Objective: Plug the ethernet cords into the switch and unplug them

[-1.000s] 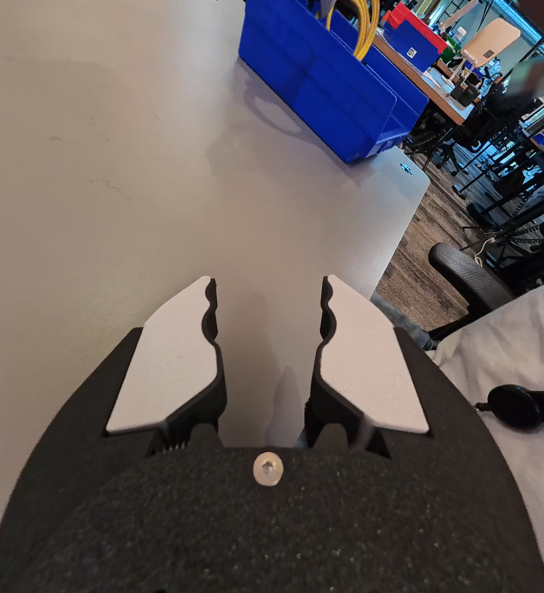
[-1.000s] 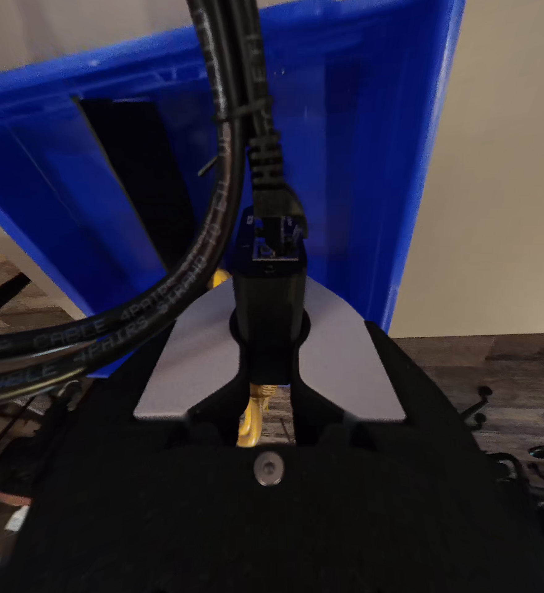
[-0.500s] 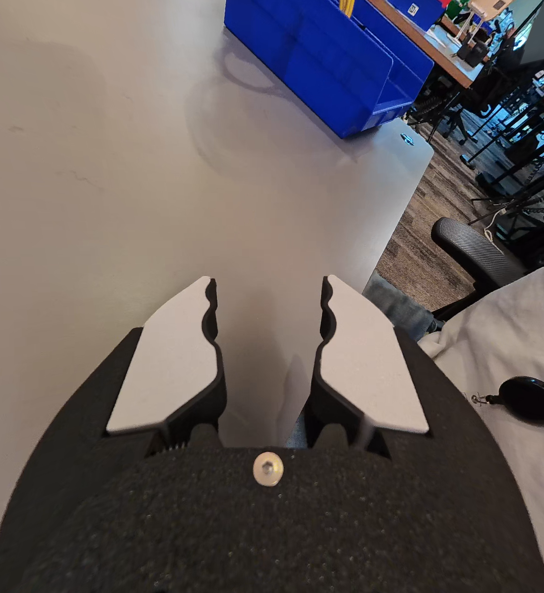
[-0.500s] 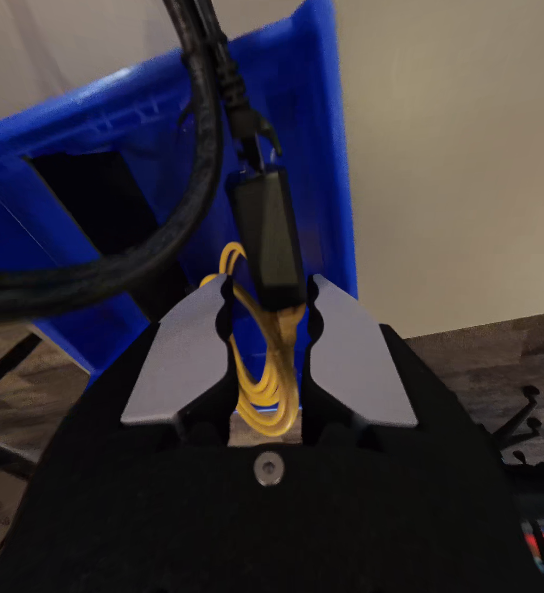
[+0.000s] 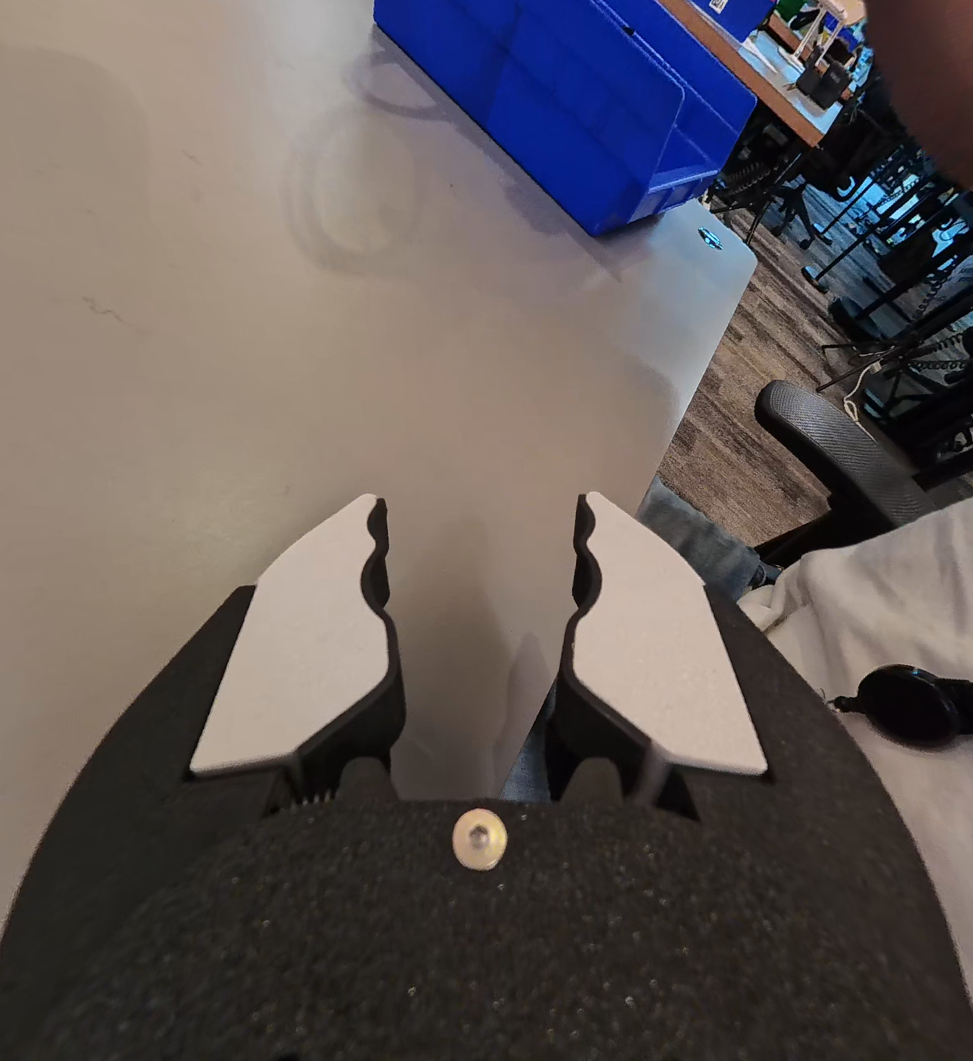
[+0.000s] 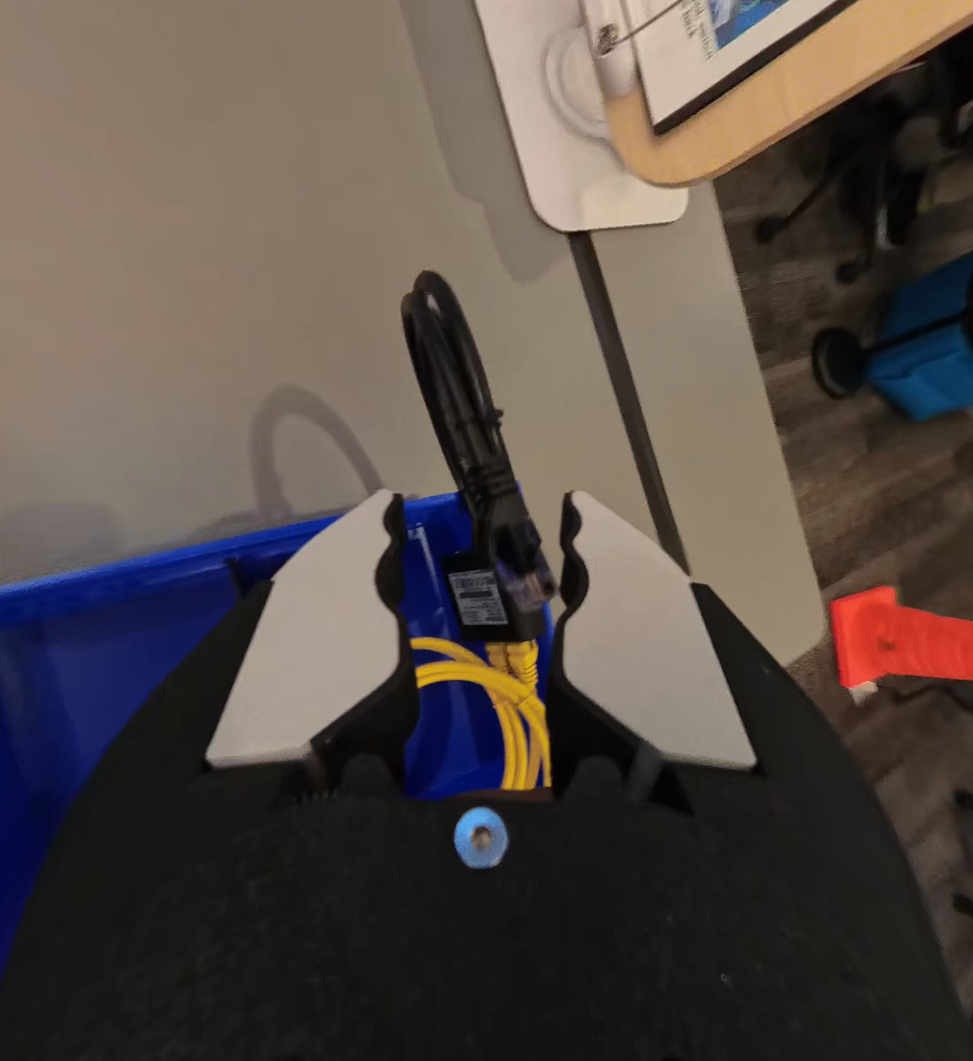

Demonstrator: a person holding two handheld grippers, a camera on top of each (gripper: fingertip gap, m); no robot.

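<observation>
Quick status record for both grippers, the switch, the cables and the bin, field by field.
left gripper: open, nothing between its fingers, over bare table
right gripper: open, above blue bin
switch: small black box between the right fingers, gap showing on its left side
black cable: plugged into switch top, looped upward
yellow cables: plugged into the switch's lower end, hanging into bin

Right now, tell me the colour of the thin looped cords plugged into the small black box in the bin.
Yellow cords, clearest in the right wrist view.
</observation>
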